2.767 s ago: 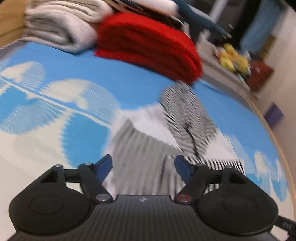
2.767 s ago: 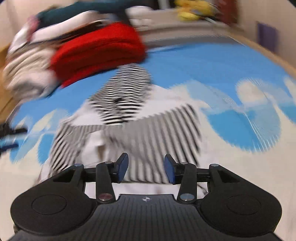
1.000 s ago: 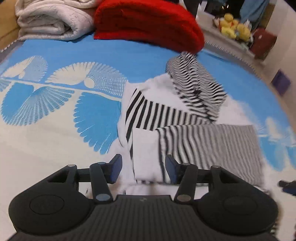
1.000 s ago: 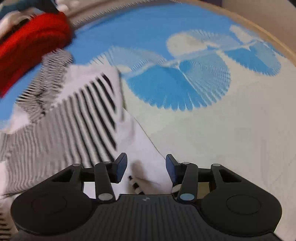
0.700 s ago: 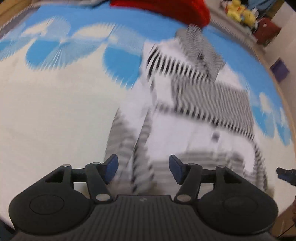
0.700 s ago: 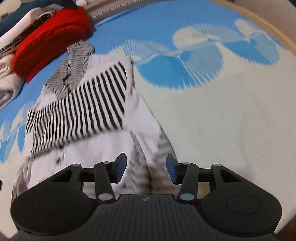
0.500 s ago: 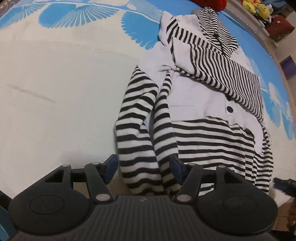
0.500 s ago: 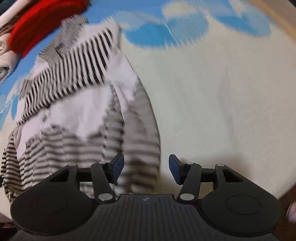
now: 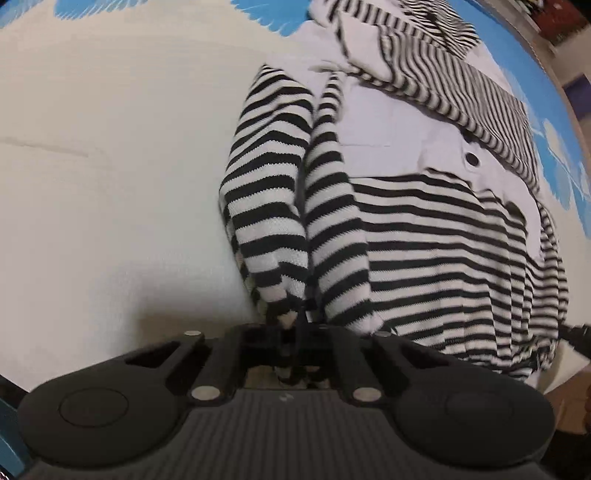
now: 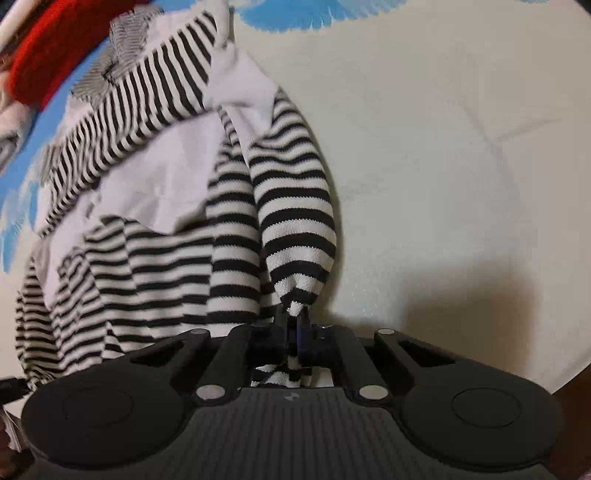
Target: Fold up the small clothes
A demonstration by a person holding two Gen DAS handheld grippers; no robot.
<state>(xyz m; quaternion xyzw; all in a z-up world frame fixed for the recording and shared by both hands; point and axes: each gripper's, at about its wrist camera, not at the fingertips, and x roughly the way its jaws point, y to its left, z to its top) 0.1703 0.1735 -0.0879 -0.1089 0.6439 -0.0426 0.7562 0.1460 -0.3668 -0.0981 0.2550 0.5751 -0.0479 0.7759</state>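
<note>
A small black-and-white striped hooded top [image 9: 424, 229] lies spread on the bed, hood at the far end, one sleeve folded across its white chest. My left gripper [image 9: 291, 325] is shut on the hem at the top's near left corner, where striped cloth bunches between its jaws. In the right wrist view the same top [image 10: 155, 229] fills the left half. My right gripper [image 10: 293, 321] is shut on the near right corner of the hem, with a pinch of striped fabric showing behind the fingers. Both grippers point steeply down at the bed.
The bedspread [image 9: 110, 184] is cream near me and blue with white fan patterns [image 10: 295, 14] farther off. A folded red blanket [image 10: 40, 62] lies beyond the hood. The bed's near edge runs close under both grippers. The other gripper's tip [image 9: 576, 332] shows at the right edge.
Both grippers came back from the chest to the hem, tilted down, and went from open to shut on the hem corners. The view is now closer to the cloth.
</note>
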